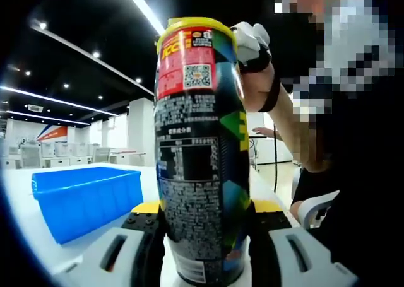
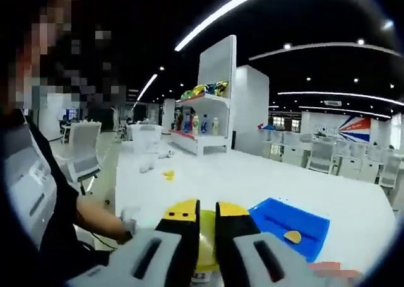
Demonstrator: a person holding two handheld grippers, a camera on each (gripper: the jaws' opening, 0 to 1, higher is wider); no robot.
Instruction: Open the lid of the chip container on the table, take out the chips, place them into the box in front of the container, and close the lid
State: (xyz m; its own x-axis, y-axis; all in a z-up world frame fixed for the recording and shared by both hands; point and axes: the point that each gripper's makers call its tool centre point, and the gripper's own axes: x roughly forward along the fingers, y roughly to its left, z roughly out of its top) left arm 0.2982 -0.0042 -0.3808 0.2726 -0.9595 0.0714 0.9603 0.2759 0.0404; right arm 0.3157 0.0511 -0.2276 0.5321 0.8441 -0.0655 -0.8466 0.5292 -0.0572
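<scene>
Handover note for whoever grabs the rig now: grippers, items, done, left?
Left hand-held gripper: shut on the tall dark printed chip container, upright on the white table.
Right hand-held gripper: jaws nearly closed over the yellow lid; firm grip unclear.
Blue plastic box holds one yellow chip.
Done: that chip moved.
Left: confirm the lid seats; whether more chips remain inside is hidden.

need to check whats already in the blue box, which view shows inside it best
The right gripper view: it looks down into the blue box, showing one yellow chip on its floor. The left gripper view shows the box's outer walls and rim side-on.
</scene>
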